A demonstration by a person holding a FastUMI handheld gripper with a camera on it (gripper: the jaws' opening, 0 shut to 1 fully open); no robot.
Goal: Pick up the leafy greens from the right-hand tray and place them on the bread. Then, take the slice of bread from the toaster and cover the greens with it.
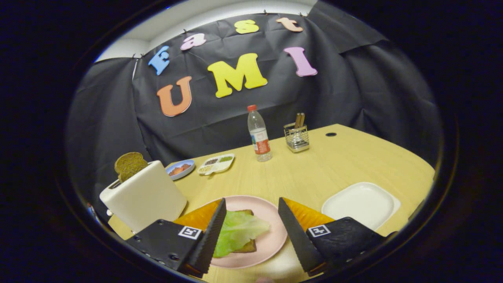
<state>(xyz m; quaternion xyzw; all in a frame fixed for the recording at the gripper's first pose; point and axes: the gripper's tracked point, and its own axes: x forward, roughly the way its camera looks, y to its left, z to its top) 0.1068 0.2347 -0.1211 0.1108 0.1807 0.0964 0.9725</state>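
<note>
The leafy greens (237, 232) lie on a brown slice of bread (247, 247) on a pink plate (271, 220), between my fingers and slightly toward the left one. My gripper (251, 208) hovers over the plate, open, with nothing held. A white toaster (143, 196) stands to the left of the plate with a second brown slice of bread (129, 165) sticking up out of its slot. The white tray (359, 204) to the right of the plate is bare.
Further back on the wooden table (314, 169) stand a water bottle (259, 135), a wire holder with utensils (296, 135), a small blue dish of food (180, 169) and a white divided dish (216, 163). A black cloth wall closes the back.
</note>
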